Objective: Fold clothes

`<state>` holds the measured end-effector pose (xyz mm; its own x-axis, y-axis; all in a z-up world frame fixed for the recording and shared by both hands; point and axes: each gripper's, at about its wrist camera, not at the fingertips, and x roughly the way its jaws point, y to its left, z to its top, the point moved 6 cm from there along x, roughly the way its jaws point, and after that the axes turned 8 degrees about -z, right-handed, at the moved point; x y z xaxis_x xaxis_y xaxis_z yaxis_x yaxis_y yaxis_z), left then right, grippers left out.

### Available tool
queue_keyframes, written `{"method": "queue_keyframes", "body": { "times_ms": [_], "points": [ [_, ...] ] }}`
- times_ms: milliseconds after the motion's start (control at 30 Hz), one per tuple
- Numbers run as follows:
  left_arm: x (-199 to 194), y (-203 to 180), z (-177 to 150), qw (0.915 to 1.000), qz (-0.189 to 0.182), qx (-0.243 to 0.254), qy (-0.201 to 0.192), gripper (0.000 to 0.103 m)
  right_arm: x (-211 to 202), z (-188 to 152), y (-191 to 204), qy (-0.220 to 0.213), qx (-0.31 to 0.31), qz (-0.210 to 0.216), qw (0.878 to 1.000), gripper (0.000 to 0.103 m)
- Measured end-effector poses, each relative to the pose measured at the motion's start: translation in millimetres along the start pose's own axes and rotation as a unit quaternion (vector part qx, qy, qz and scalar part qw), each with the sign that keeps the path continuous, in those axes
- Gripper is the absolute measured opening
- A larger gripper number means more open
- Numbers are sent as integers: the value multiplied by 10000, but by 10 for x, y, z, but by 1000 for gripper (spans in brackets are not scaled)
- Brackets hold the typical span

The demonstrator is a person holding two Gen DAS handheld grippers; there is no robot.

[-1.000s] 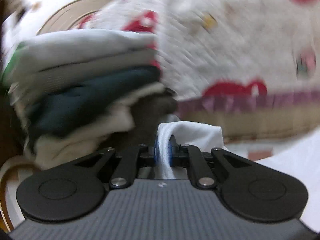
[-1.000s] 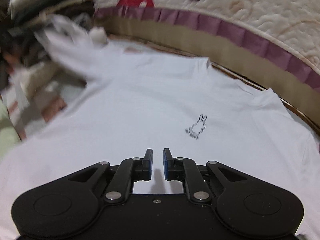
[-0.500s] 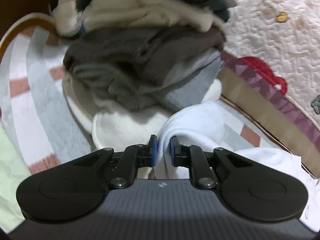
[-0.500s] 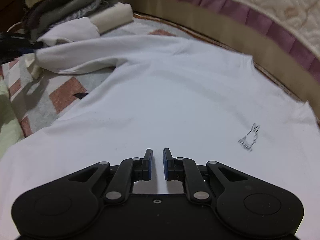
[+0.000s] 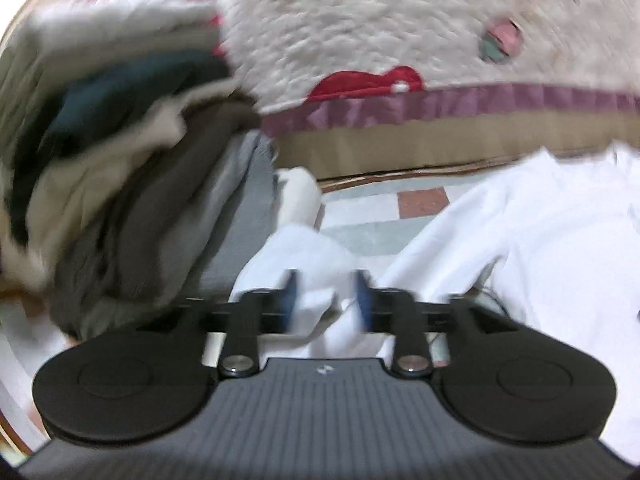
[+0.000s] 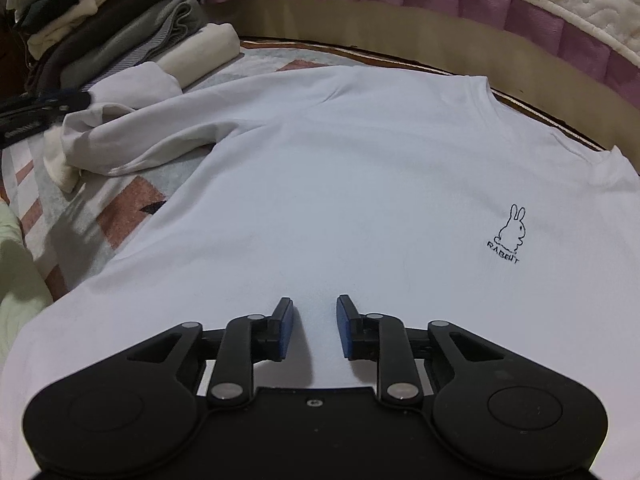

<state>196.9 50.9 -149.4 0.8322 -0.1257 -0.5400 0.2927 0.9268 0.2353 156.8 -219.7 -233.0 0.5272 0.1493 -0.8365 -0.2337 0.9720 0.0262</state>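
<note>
While the white T-shirt (image 6: 320,184) is spread flat, front up, on a patterned mat (image 6: 128,220) with pink and grey blocks, the right gripper (image 6: 314,330) is held low over its lower body; its jaws are opening and nothing is gripped between them, only the flat fabric being seen beneath the gap. A small rabbit print (image 6: 510,236) is seen on the chest at about 3 o'clock from that gripper, and the neckline (image 6: 500,100) lies toward 1 o'clock. The shirt's sleeve (image 6: 132,148) is stretched out toward 10 o'clock, where the left gripper (image 5: 326,298) is found; its jaws are opening, the bunched white sleeve cloth (image 5: 316,264) is seen lying between the blue pads (image 5: 289,300), and the pads appear to stand clear of it, though that view is blurred. A pile of folded clothes (image 6: 100,28) in cream, dark and grey layers is stacked at 11 o'clock, just beside the sleeve's end. A quilted bedspread (image 6: 560,4) with a purple border is draped along the far edge, from 12 to 2 o'clock.
</note>
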Motion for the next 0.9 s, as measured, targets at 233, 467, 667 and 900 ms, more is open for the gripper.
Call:
{"method": "queue_keyframes", "body": {
  "times_ms": [233,467,667,900],
  "points": [
    [610,-115,-150,9830,845,1396,838,18,-40,-64,62,-56,-88,-97,9999,39],
    [-193,436,298,9929,1077,-82,-489,4,-80,-129,82,-85,-123,-135,9998,44],
    [-786,1140,-145,9068,639,-3979,-1237,6,-64,-118,94,-87,-60,-97,9999,49],
    [-698,1220,-360,8963,939,-4201,-1062,3,-62,-102,113,-51,-71,-121,9999,49]
  ]
}}
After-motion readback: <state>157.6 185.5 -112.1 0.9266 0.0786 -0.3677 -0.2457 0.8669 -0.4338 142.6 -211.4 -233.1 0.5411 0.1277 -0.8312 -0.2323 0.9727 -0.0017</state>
